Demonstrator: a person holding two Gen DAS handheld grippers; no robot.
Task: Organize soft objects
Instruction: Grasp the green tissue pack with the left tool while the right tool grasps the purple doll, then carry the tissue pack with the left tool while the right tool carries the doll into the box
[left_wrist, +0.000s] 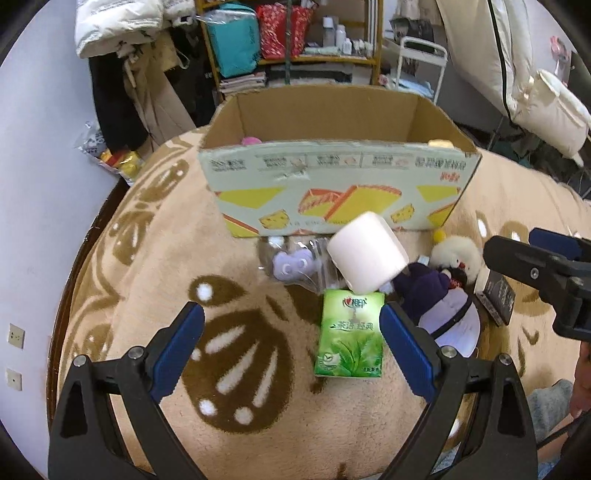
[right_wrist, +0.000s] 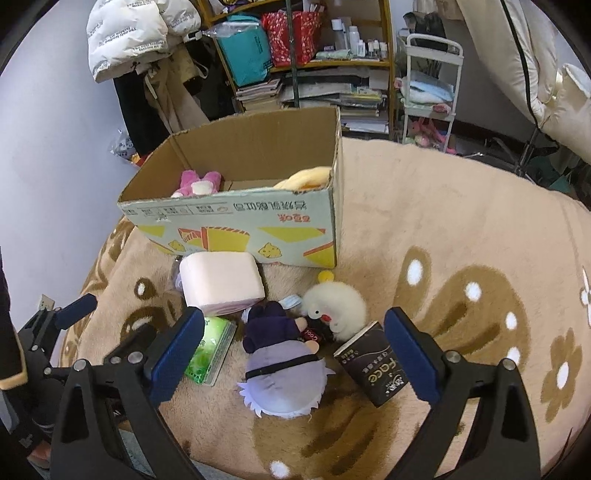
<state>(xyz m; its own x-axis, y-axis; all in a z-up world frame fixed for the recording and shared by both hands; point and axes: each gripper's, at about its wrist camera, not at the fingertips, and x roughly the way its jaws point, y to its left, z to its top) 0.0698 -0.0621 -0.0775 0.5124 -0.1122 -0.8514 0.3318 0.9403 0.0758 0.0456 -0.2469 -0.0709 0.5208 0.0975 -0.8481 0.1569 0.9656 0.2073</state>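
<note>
An open cardboard box (left_wrist: 332, 184) (right_wrist: 236, 218) stands on the beige blanket; it holds a pink plush (right_wrist: 197, 182) and a yellow plush (right_wrist: 306, 177). In front of it lie a white tissue roll pack (left_wrist: 367, 254) (right_wrist: 221, 280), a green tissue pack (left_wrist: 349, 334) (right_wrist: 210, 349), a purple-and-white plush doll (left_wrist: 441, 306) (right_wrist: 282, 365), a white fluffy plush (left_wrist: 458, 254) (right_wrist: 338, 304), a dark tissue pack (right_wrist: 373, 363) and a bagged lilac toy (left_wrist: 291, 264). My left gripper (left_wrist: 291, 350) is open, low over the blanket beside the green pack. My right gripper (right_wrist: 295, 358) is open above the doll.
The blanket (right_wrist: 461, 229) covers a round table whose dark edge (left_wrist: 92, 236) shows at the left. Behind stand a cluttered shelf (right_wrist: 306, 48), hanging coats (right_wrist: 129, 37) and a white cart (right_wrist: 430, 88). The right gripper's body (left_wrist: 546, 273) shows in the left wrist view.
</note>
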